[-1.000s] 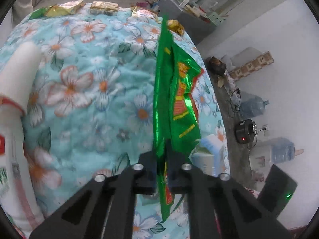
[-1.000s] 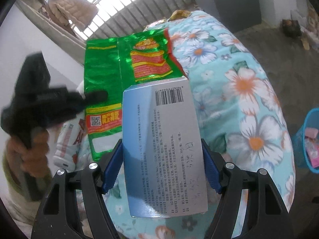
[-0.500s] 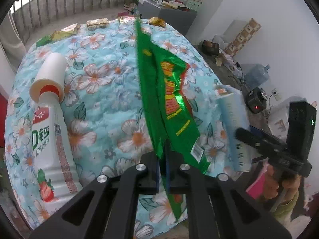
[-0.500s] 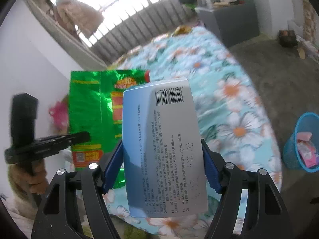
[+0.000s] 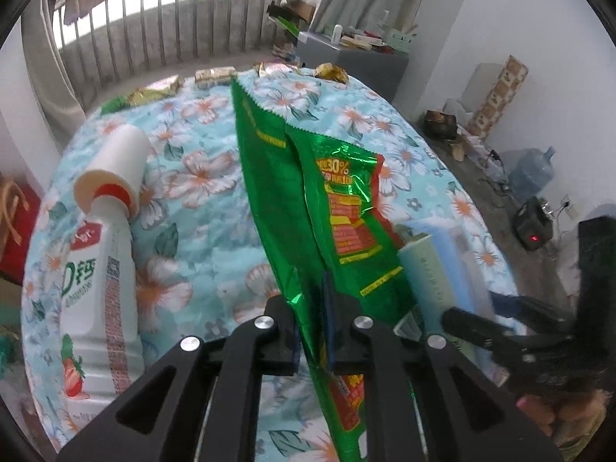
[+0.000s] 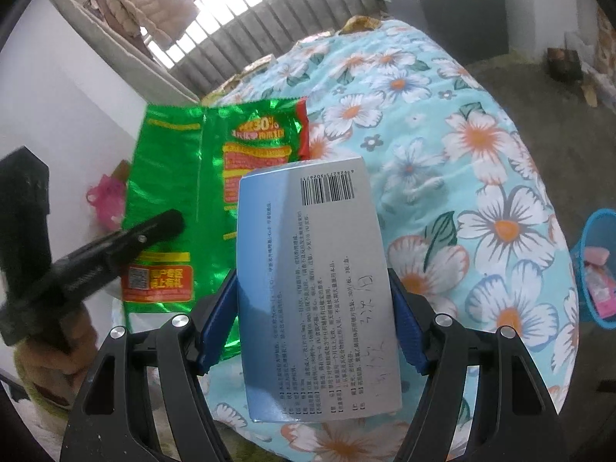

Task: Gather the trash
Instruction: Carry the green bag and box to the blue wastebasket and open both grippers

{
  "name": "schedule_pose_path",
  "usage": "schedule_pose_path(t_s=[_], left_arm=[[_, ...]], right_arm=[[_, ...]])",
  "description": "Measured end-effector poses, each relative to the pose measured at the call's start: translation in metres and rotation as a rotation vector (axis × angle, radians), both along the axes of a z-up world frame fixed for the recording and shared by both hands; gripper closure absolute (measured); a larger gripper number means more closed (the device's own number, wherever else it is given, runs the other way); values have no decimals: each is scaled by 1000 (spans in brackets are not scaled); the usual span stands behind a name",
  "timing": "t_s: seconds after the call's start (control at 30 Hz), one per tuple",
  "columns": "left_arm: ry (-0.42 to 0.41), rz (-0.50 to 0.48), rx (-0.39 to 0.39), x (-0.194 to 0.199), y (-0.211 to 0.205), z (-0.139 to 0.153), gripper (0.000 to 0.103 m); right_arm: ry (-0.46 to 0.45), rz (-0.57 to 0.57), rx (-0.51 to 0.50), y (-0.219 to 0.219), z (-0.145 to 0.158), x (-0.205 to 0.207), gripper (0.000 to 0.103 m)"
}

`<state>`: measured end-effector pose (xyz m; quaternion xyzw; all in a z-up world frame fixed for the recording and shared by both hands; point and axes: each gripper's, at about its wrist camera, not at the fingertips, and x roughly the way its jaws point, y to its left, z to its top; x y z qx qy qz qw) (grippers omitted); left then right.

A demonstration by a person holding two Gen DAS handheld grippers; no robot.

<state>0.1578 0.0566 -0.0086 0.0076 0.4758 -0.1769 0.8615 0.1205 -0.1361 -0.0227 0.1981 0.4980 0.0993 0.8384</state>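
Green wrapper (image 5: 319,208) and blue box (image 6: 312,285) are held up over the flowered bed (image 6: 481,161).
Each is pinched tight, wrapper by the left gripper (image 5: 313,331), box by the right gripper (image 6: 310,327), so both can be carried to the blue bin (image 6: 595,269).

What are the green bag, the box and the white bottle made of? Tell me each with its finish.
Green bag: likely metallised plastic film, glossy; it creases and glints, and has a zigzag top edge.
Box: probably thin cardboard, smooth with a slight sheen; flat printed faces, crisp edges, barcode.
White bottle: looks like opaque plastic, semi-matt, under a printed label wrap.
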Motion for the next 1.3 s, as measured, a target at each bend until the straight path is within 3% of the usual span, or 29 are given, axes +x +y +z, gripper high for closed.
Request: schedule_pose_path(t_s=[0.93, 1.3], left_arm=[[-156, -35, 73, -19, -14, 13, 96], [-200, -45, 35, -23, -13, 24, 99]], right_arm=[[-27, -68, 34, -19, 15, -4, 35], [-48, -89, 89, -22, 22, -10, 35]])
